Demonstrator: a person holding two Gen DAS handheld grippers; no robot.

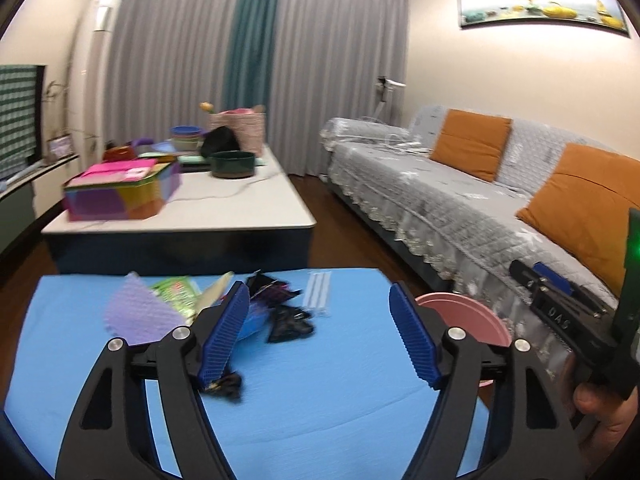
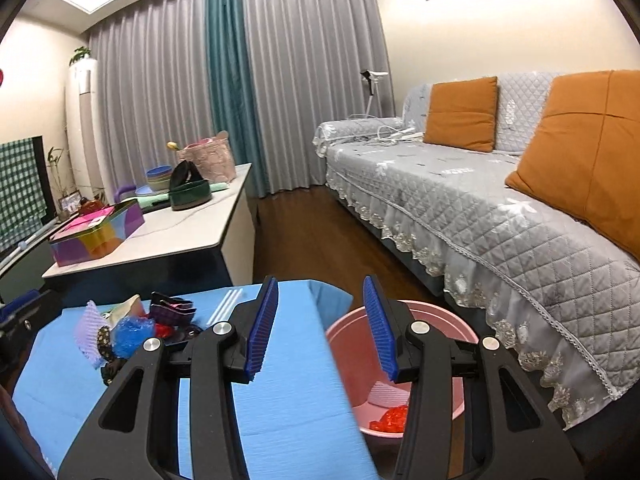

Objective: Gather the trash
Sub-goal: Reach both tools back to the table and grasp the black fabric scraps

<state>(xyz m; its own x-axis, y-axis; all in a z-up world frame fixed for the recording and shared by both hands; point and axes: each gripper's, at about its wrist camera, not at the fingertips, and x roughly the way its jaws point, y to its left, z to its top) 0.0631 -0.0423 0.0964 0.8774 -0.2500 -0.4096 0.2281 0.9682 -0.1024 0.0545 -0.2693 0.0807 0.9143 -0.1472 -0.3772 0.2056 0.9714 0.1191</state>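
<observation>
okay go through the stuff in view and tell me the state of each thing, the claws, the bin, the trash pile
Left claw: open, holding nothing.
Right claw: open, holding nothing.
Pink bin: upright beside the blue table, some trash inside.
Trash pile: loose on the blue table.
Red wrapper: lying in the bin.

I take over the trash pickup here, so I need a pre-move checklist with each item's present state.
1. Left hand-held gripper open, holding nothing: ok.
2. Right hand-held gripper open, holding nothing: ok.
3. Trash pile left on the blue cloth: ok, several pieces ahead of the left fingers.
4. Pink bin beside the cloth's right edge, mouth open: ok.
5. Room in the bin: ok, only a few pieces at the bottom.
6. Which piece is nearest the fingers: cannot tell, blurred.
</observation>
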